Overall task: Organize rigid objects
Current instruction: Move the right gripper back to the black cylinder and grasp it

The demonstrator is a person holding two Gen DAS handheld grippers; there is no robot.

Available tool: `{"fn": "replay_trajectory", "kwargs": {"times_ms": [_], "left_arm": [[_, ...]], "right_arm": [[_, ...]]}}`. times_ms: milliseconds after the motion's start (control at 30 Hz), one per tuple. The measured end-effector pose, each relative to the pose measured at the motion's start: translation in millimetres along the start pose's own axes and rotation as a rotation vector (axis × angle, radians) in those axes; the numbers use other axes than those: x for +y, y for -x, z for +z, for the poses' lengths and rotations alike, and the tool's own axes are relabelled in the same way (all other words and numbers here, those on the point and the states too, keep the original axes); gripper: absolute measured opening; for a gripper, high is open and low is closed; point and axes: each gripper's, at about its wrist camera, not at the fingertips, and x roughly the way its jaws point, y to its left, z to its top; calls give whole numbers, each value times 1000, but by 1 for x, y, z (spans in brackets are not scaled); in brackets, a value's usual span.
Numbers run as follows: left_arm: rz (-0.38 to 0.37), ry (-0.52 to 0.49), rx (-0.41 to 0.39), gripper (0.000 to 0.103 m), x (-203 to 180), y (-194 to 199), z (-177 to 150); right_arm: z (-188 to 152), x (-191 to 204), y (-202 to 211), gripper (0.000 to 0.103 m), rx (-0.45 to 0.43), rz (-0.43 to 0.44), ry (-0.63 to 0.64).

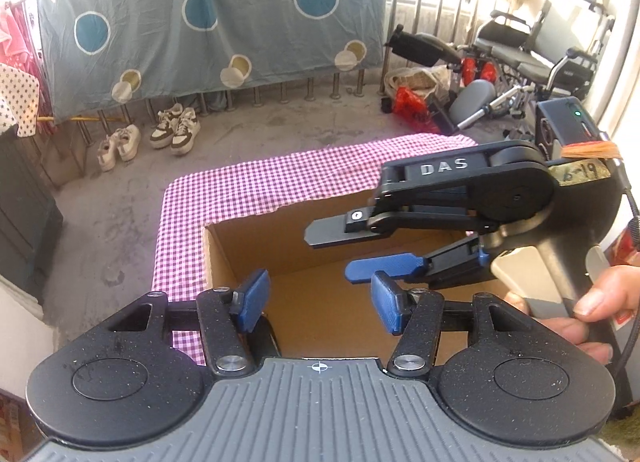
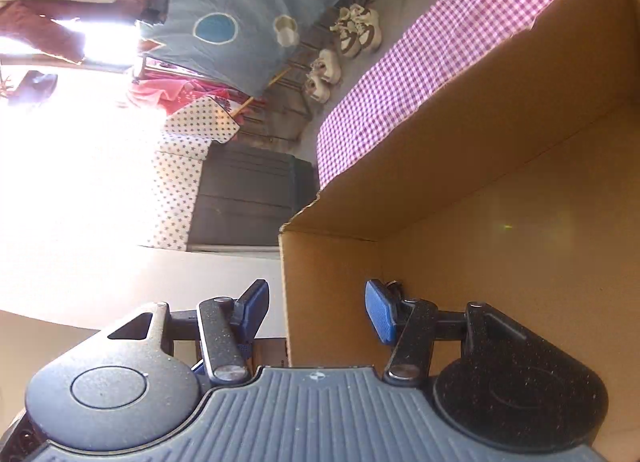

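An open brown cardboard box (image 1: 224, 254) stands on a purple checked cloth (image 1: 240, 190). My left gripper (image 1: 320, 302) hovers over the box's near side, its blue pads apart with nothing between them. My right gripper (image 1: 344, 250) reaches in from the right over the box, rolled on its side, held by a hand (image 1: 600, 302); its fingers are apart and hold nothing. In the right wrist view the right gripper (image 2: 318, 310) is open at the box's (image 2: 480, 142) corner, whose edge shows between the pads. A small dark thing (image 2: 394, 284) peeks from behind one pad; I cannot tell what it is.
The cloth (image 2: 420, 62) ends at a concrete floor with pairs of shoes (image 1: 176, 128). A patterned grey sheet (image 1: 208, 22) hangs on the railing behind. A wheelchair (image 1: 540, 54) and red bags (image 1: 412, 106) sit at the back right. A dark cabinet (image 1: 24, 214) stands at the left.
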Motion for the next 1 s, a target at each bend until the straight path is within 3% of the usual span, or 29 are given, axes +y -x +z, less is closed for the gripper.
{"fn": "replay_trajectory", "kwargs": {"times_ms": [267,367,467,567,733,800,1000], "left_arm": [[-123,8,-78,62,-15,63,-36],[-196,10,-57,63,-30,70,-63],[-269,7,-13,63,-50,62,-96],[-307,-42,24,62,-77,46,-132],[-343,-62,67,61,-116,12,-169],[-339,-83,73,60,-131,0,-177],[-358,-84,131,54,-152,-27,-189]], "right_arm": [[-78,5,122,57,-69,120,123],[-115,-9,161,57,-111,116,161],[-144,-34,183,57,-166,56,181],[-170,-62,185,56,-184,-20,194],[-201,-99,185,46,-156,-178,245],[-202,-105,181,35,-139,-213,274],[-190,-116,157,29,-86,-294,346]]}}
